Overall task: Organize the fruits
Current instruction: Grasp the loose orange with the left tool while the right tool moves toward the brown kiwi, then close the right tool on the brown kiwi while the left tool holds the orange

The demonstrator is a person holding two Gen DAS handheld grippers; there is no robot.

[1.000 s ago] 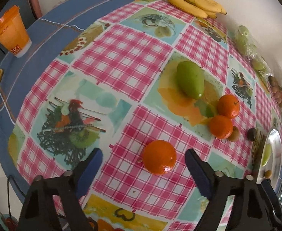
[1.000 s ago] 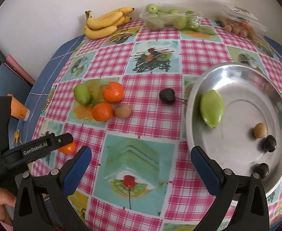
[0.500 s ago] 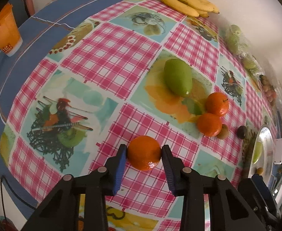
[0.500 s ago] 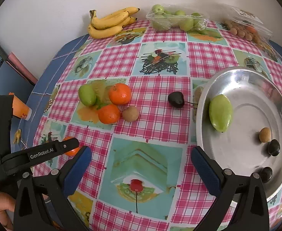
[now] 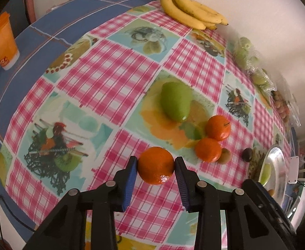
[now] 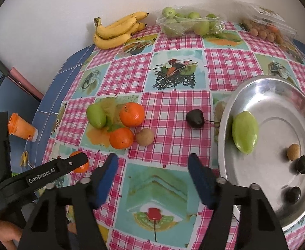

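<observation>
**Q:** What does the left claw [image 5: 155, 165] hold, and where does the fruit sit?

**A:** Its two blue pads are pressed against opposite sides of an orange [image 5: 156, 165], so this claw is closed on the fruit. The orange appears to rest on the checked tablecloth [image 5: 110, 77], on the side of the fruit cluster farthest from the metal bowl [image 6: 277, 95]. Whether it has left the cloth cannot be told.

**Q:** Which relation governs the coming move?

**A:** The direction from the held orange to the metal bowl. In the left wrist view the bowl lies well off to the right of the claw, beyond two loose oranges [image 5: 208, 150], a small brown fruit [image 5: 225, 155] and a dark cherry [image 5: 247, 154]. The orange is round, so no long axis needs aligning; the judgement is that the carry must pass over or around that cluster.

**Q:** Which hand is nearer the bowl?

**A:** The right claw [image 6: 152, 179]. Its jaws are closing with nothing between them, only bare cloth, and the bowl's rim lies just beside its right finger. The left claw appears at the far left of the right wrist view, well apart from the bowl.

**Q:** What already lies in the bowl?

**A:** A green mango [image 6: 245, 132], a small tan fruit [image 6: 293, 154] and two dark fruits. A second green mango [image 5: 175, 101] lies on the cloth beyond the loose oranges.
</observation>
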